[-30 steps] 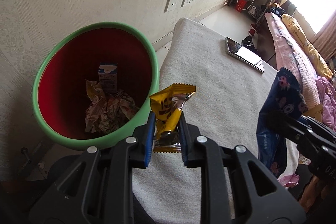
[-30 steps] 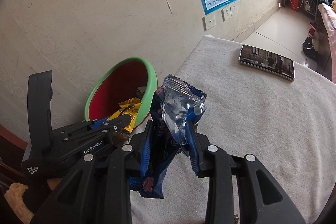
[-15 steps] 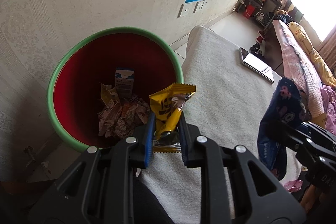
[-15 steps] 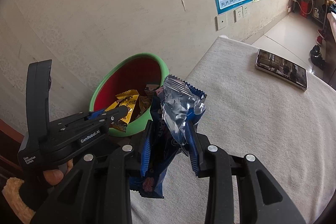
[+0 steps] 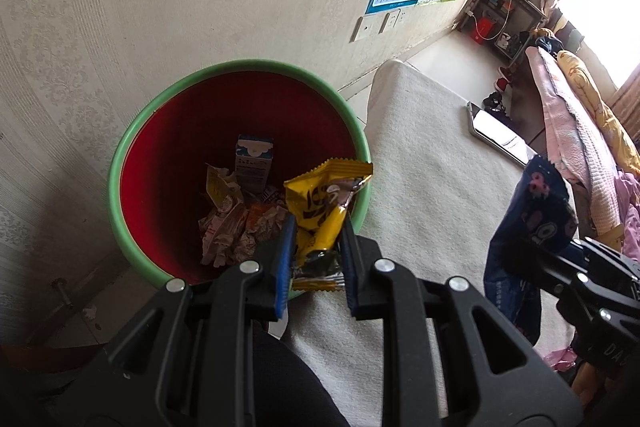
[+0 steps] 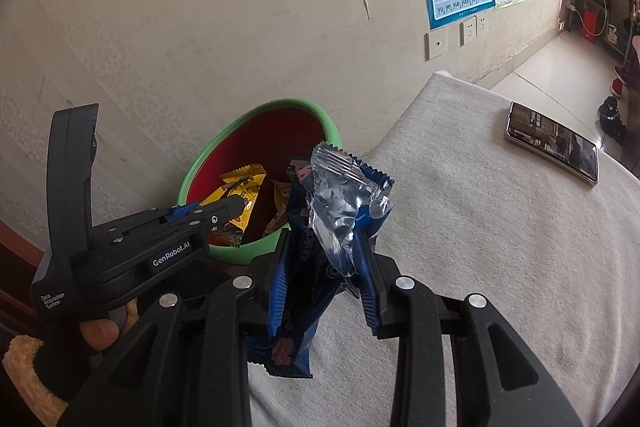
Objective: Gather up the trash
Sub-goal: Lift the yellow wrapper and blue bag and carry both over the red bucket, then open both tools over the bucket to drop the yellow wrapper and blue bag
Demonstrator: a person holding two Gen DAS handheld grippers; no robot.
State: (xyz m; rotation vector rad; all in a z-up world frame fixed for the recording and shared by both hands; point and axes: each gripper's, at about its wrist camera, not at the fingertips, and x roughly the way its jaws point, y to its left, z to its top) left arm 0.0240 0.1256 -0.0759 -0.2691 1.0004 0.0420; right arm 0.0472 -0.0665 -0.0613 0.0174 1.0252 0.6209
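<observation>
the step in hand is the carrying of trash to the green-rimmed red bin (image 5: 120,163), which stands on the floor between the wall and the near left corner of the desk (image 5: 420,163) with its cream cloth. inside the bin lie a small milk carton (image 5: 254,163) and crumpled papers (image 5: 232,227).

the left tool (image 5: 316,247) is pinching a yellow snack wrapper (image 5: 320,195) at its lower part; the wrapper hangs just over the bin's rim beside the desk edge, so i judge that it is almost in place. the next move calls for a little more travel over the opening and then for spreading the tool.

more to the right, the right tool (image 6: 324,279) is pinching a dark blue snack bag (image 6: 296,307) with silver inside, above the desk near its left edge, not yet over the bin. it must follow after. a phone (image 6: 552,143) lies well apart, toward the far right edge.

the bottom of the bin is partly hidden by the left tool, and the print on both wrappers is too small to read.
</observation>
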